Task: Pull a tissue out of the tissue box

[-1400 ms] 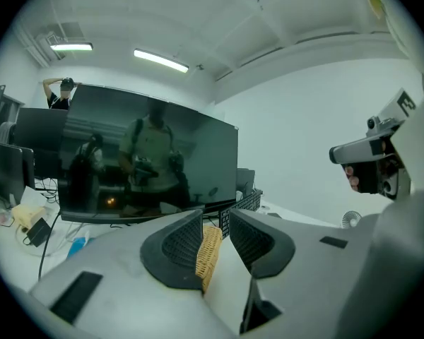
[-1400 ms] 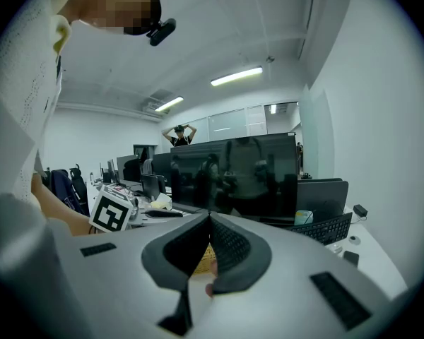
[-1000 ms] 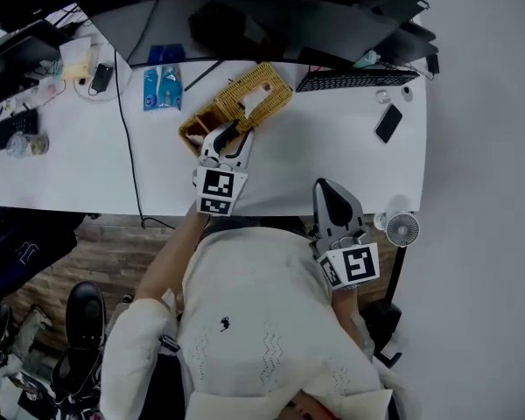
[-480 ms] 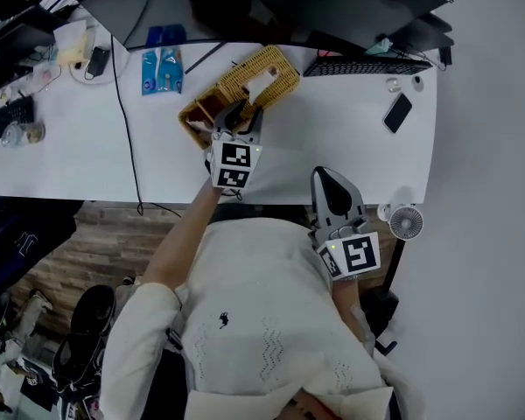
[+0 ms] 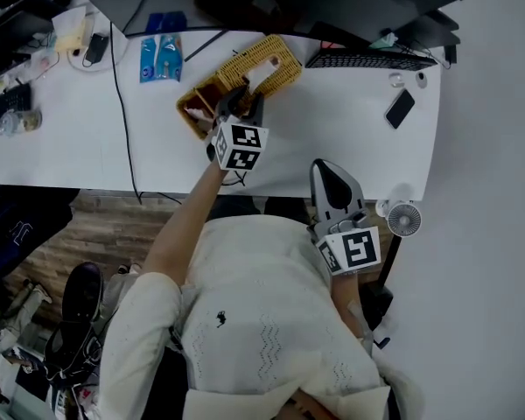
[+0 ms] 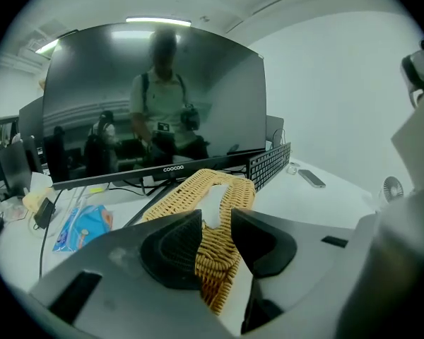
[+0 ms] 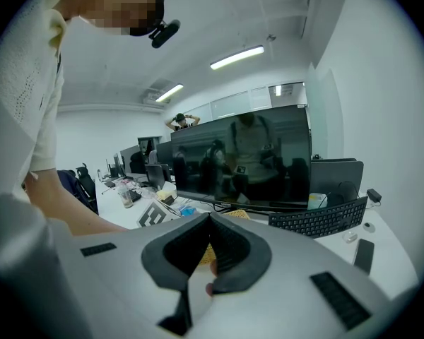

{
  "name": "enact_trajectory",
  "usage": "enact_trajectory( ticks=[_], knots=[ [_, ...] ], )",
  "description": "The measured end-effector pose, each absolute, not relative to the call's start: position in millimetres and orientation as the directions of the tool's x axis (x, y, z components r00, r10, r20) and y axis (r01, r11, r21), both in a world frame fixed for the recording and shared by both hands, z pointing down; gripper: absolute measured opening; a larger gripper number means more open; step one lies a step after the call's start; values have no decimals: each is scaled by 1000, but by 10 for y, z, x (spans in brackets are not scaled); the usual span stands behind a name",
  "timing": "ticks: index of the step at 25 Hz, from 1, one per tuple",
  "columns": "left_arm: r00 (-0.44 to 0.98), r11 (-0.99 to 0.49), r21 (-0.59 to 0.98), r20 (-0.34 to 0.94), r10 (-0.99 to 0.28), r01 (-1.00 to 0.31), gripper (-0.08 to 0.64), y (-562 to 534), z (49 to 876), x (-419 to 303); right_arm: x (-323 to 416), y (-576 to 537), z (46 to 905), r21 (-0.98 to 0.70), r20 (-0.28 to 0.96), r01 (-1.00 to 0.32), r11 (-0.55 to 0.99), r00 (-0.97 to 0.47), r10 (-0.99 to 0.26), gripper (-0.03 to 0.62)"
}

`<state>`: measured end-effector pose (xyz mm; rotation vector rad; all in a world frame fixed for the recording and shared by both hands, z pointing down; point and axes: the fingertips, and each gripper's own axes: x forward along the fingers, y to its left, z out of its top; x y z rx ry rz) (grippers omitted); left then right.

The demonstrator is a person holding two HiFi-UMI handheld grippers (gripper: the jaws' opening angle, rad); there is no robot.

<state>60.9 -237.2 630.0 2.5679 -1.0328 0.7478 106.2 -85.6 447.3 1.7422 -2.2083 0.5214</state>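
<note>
A woven wicker tissue box point(image 5: 276, 66) lies slantwise on the white desk point(image 5: 332, 134), and a white tissue point(image 5: 264, 71) pokes up from its top slot. My left gripper point(image 5: 239, 105) hovers just short of the box's near end. Its jaws have just been opening and now stand wide, with nothing between them. In the left gripper view the box point(image 6: 213, 189) and the tissue point(image 6: 215, 210) show through the gap of that gripper point(image 6: 215, 223). My right gripper point(image 5: 331, 185) hangs at the desk's front edge, shut and empty, its pads meeting point(image 7: 210, 221).
A darker wicker tray point(image 5: 195, 115) adjoins the box's near-left end. A large monitor point(image 6: 155, 119) stands behind, with a keyboard point(image 5: 363, 59) and a phone point(image 5: 401, 108) to the right. Blue packets point(image 5: 160, 58) and a cable point(image 5: 122, 103) lie on the left. A small fan point(image 5: 403, 220) sits off the desk's right corner.
My left gripper has moved forward and down toward the near end of the wicker box. The right gripper has stayed by the desk's front edge.
</note>
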Motion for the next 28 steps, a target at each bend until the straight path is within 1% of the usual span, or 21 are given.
enact_trajectory(
  ticks=[5,8,10,12,28],
  knots=[
    [578,-687,24,563,-591,-726,106,-2418,6324,624,1097,-807,4500,-115,443,-965,236,-263,-857,2],
    [556,-668,8,561,-613,-744,68,-2457,6317,633,1128,-808,4516,-112,449,-957,266,-288,-846,2],
    [543,-654,4,562,-624,-756,29,-2457,6320,626,1146,-818,4503,-103,450,-952,287,-302,-840,2],
    [533,-643,4,564,-631,-766,15,-2448,6326,620,1175,-837,4481,-92,448,-948,305,-312,-838,2],
    [467,-559,24,580,-668,-829,12,-2307,6353,536,1319,-832,4491,-105,451,-915,389,-392,-802,2]
  ],
)
